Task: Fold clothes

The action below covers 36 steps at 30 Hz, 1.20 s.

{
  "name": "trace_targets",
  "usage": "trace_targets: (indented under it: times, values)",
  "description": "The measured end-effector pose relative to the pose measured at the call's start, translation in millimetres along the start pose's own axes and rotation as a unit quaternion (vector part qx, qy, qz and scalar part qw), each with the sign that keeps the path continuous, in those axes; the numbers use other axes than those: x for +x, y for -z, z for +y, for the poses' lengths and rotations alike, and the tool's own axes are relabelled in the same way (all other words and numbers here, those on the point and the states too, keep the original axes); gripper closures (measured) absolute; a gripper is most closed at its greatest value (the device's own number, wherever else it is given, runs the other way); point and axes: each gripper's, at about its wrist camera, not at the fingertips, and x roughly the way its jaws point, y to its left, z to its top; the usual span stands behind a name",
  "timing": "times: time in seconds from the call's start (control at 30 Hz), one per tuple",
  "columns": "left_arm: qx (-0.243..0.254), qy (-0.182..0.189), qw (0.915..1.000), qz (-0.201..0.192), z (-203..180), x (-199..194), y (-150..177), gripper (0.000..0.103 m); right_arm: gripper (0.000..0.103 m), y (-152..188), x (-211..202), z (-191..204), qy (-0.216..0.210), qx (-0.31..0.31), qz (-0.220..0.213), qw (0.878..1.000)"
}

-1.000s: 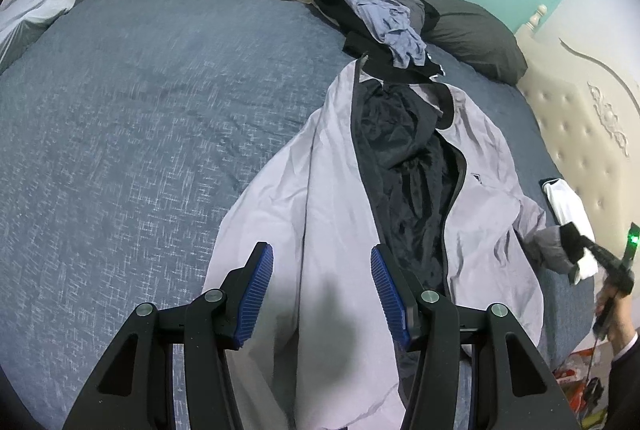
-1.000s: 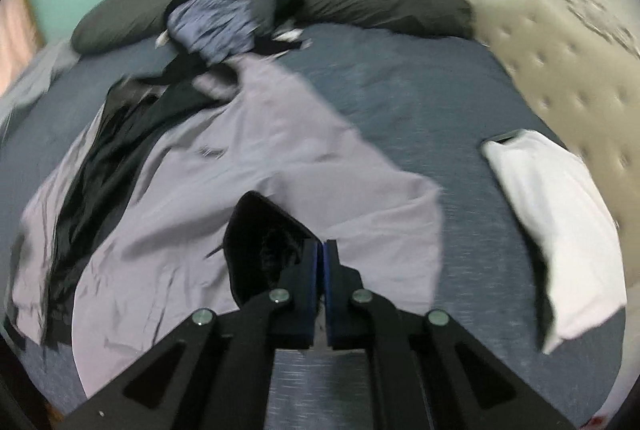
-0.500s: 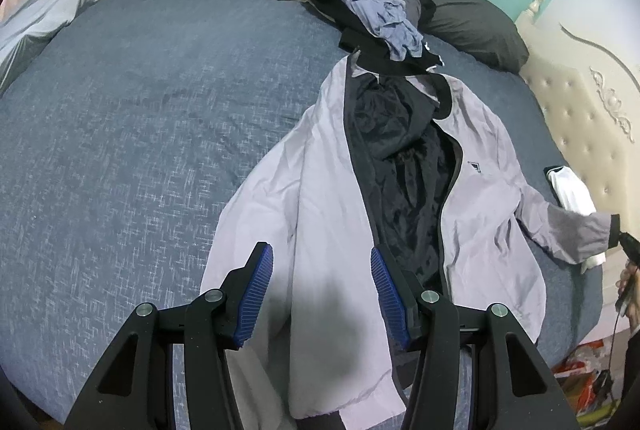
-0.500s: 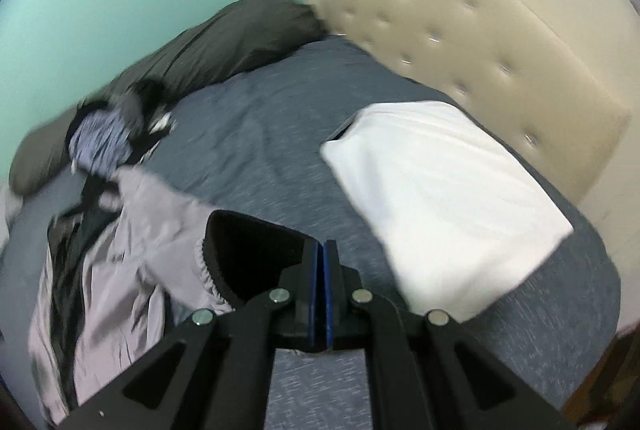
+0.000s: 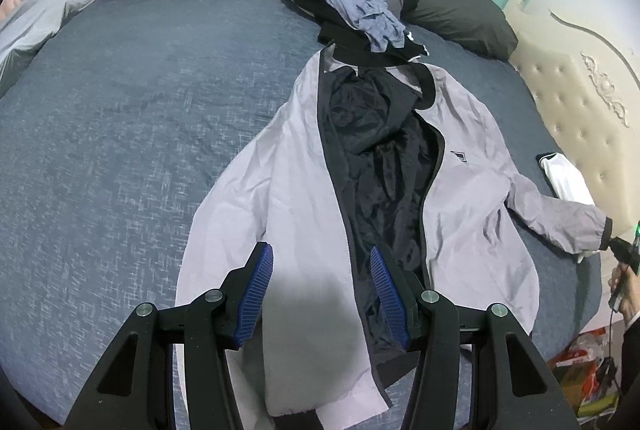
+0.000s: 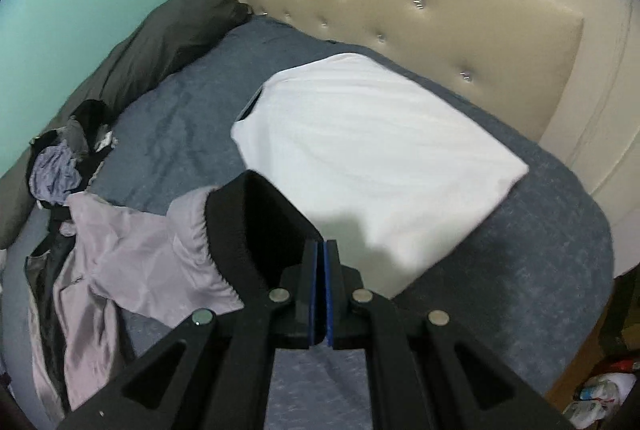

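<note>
Lilac jacket (image 5: 296, 165) lies opened across our bed (image 5: 120, 117). Our left claw (image 5: 320, 294) gapes empty above its hem; our right claw (image 6: 320, 262) pinches its black cuff (image 6: 256, 222) near the bed's headboard edge.

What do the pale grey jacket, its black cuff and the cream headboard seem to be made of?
Pale grey zip-front jacket: probably thin synthetic shell, going by its slight sheen and fine creases, with a glossy dark lining. Black cuff, pinched in the shut right claw: matte ribbed knit, apparently elastic. Cream headboard: padded, button-tufted, smooth like faux leather, though unsure.
</note>
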Motion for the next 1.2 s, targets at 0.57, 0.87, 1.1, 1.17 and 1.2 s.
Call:
trace_targets:
  times: [0.57, 0.87, 1.1, 1.17, 1.2]
  values:
    - [-0.025, 0.010, 0.9995, 0.018, 32.1, 1.6, 16.3, 0.048, 0.100, 7.7, -36.5, 75.5, -0.066, -0.073, -0.024, 0.995]
    - [-0.044, -0.010, 0.9978, 0.049, 82.6, 15.0, 31.7, 0.048, 0.098, 50.8, -18.9, 225.6, -0.190, -0.170, 0.048, 0.966]
    - [-0.062, 0.003, 0.9953, 0.074, 112.8, 35.7, 47.2, 0.048, 0.074, 122.6, -15.1, 350.4, -0.276, -0.253, 0.123, 0.919]
    - [-0.063, 0.004, 0.9947, 0.081, 118.3, 40.7, 50.8, 0.048, 0.070, 144.6, -18.6, 381.3, -0.294, -0.284, 0.135, 0.902]
    - [-0.066, 0.007, 0.9944, 0.082, 121.4, 42.1, 52.5, 0.048, 0.070, 155.9, -19.4, 395.6, -0.304, -0.293, 0.143, 0.895]
